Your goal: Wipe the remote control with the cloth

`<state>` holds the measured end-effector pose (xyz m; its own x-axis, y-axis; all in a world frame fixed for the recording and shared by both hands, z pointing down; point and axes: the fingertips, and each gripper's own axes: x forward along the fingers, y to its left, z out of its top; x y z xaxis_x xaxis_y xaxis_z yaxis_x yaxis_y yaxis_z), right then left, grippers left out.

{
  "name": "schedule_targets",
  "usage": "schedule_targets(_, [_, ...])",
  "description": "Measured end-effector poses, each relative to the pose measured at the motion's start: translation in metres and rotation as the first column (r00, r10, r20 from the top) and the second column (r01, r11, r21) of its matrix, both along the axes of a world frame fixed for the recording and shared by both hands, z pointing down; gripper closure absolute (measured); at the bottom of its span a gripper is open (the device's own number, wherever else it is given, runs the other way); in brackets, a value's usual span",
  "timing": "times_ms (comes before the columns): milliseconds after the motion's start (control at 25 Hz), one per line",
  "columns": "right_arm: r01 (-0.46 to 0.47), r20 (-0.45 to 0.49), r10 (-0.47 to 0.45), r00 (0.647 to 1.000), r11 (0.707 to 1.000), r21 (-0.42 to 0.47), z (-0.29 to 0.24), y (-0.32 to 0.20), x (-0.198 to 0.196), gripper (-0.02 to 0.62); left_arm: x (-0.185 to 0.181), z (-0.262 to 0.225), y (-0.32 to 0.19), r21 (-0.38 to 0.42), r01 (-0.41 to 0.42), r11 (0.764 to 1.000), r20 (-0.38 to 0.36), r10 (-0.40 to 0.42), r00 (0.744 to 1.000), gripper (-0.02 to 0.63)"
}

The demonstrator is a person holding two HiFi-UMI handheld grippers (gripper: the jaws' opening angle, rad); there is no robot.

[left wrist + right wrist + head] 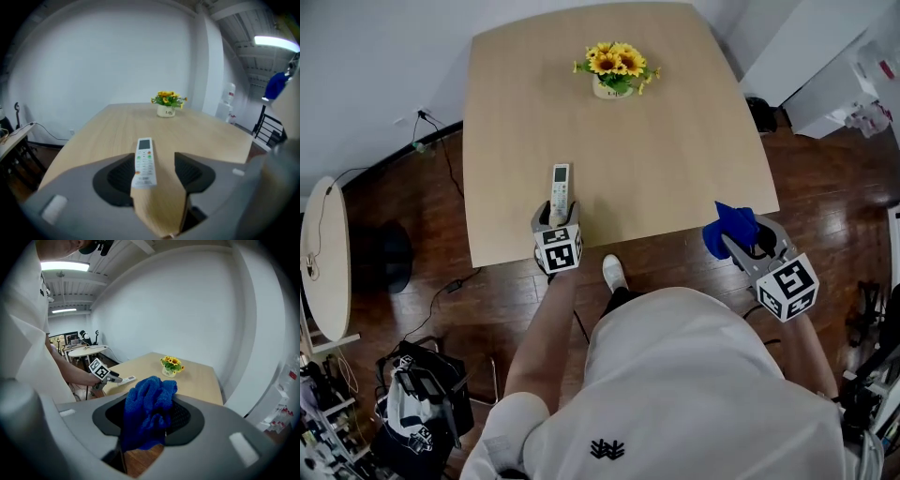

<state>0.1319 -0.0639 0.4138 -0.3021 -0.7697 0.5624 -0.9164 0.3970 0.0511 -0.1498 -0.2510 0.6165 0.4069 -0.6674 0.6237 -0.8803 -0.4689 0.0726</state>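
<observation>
1. Between the jaws of the left gripper (154, 171): the near end of the remote (145, 161), lying flat on the table (101, 136). The jaws stand apart, with a gap wider than the remote. It sits nearer the left jaw and is not pinched.
2. Likely reason: the jaws straddle the remote so they can close and steady it for wiping.
3. Right gripper (150, 420): clamped on the bunched blue cloth (149, 401). A wad sticks out past the jaws, which gives a wiping face.
4. Right gripper is held off the table's near corner, well apart from the remote. Wiping not yet begun.
5. Flower pot (615, 77) stands at the far edge, clear of the work.
</observation>
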Motion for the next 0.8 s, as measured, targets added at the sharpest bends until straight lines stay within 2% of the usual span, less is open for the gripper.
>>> schedule_targets(200, [0.029, 0.063, -0.032, 0.997, 0.998, 0.048, 0.002, 0.049, 0.025, 0.407, 0.018, -0.046, 0.096, 0.072, -0.066, 0.995, -0.028, 0.068, 0.997, 0.339])
schedule_targets(400, [0.069, 0.146, -0.079, 0.986, 0.995, 0.069, 0.018, 0.111, 0.049, 0.407, 0.058, -0.071, 0.216, 0.083, -0.099, 0.992, -0.060, 0.104, 0.993, 0.339])
schedule_targets(560, [0.102, 0.196, -0.107, 0.975, 0.994, 0.037, 0.047, 0.157, 0.052, 0.407, 0.079, -0.100, 0.304, 0.091, -0.158, 0.983, -0.069, 0.165, 0.984, 0.339])
schedule_targets(680, [0.119, 0.203, -0.121, 0.972, 0.993, 0.022, 0.057, 0.189, 0.045, 0.407, 0.084, -0.120, 0.354, 0.097, -0.238, 0.967, -0.068, 0.245, 0.967, 0.340])
schedule_targets(800, [0.091, 0.212, -0.096, 0.973, 0.995, 0.031, 0.057, 0.212, 0.032, 0.407, 0.084, -0.134, 0.374, 0.132, -0.309, 0.942, -0.060, 0.319, 0.946, 0.341])
